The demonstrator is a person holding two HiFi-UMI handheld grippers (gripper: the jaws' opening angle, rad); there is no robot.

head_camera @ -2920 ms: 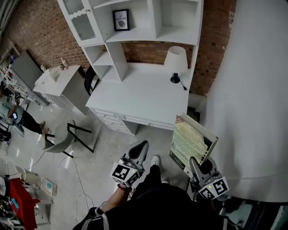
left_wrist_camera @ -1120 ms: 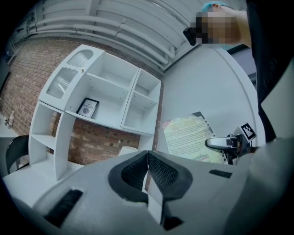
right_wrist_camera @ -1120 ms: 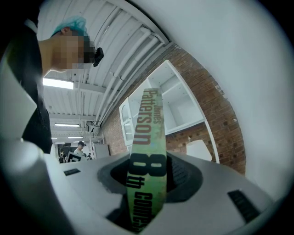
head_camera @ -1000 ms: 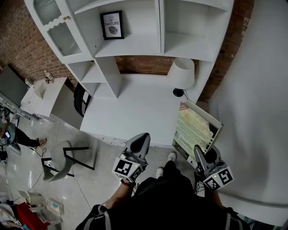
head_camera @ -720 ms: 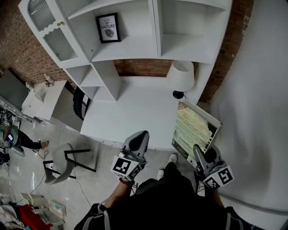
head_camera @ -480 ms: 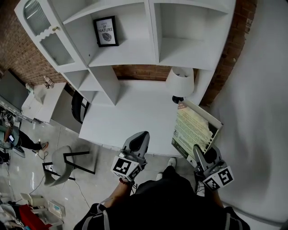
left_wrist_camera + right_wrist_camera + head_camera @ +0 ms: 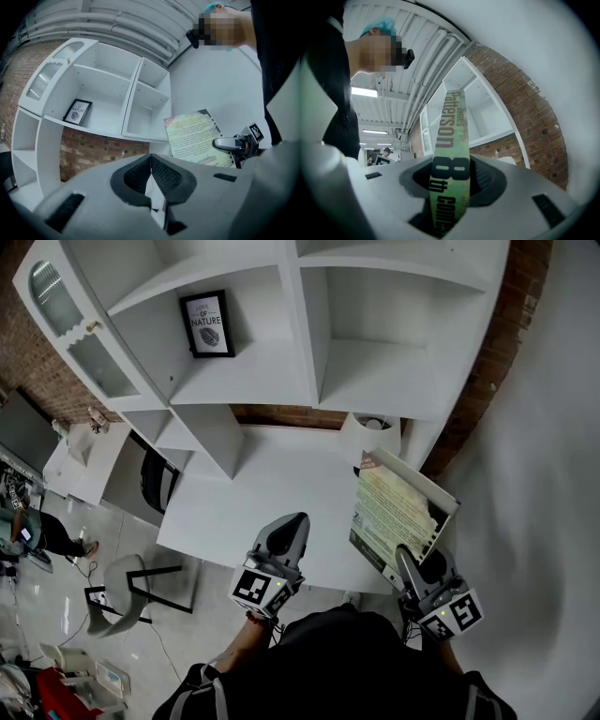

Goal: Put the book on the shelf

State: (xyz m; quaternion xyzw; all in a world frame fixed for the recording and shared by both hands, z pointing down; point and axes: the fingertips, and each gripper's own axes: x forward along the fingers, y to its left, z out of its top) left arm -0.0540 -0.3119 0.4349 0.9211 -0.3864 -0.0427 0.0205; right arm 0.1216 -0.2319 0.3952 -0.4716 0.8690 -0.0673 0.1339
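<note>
A green-covered book (image 7: pixel 394 517) stands upright in my right gripper (image 7: pixel 410 570), which is shut on its lower end; its spine (image 7: pixel 451 154) runs up between the jaws in the right gripper view. The book hangs over the right end of the white desk (image 7: pixel 272 493), below the white shelf unit (image 7: pixel 375 371). My left gripper (image 7: pixel 286 542) hovers over the desk's front edge, jaws together with nothing in them. In the left gripper view the book (image 7: pixel 196 137) shows to the right, in front of the shelf's right compartment (image 7: pixel 147 112).
A framed print (image 7: pixel 207 323) leans in the left shelf compartment. A white lamp (image 7: pixel 369 437) stands on the desk behind the book. A brick wall (image 7: pixel 497 362) and a white wall close the right side. A grey chair (image 7: pixel 117 592) stands on the floor at left.
The person has stepped closer to the desk and the view has tilted up, so the shelves fill more of the picture. The book and both grippers have moved forward over the desk.
</note>
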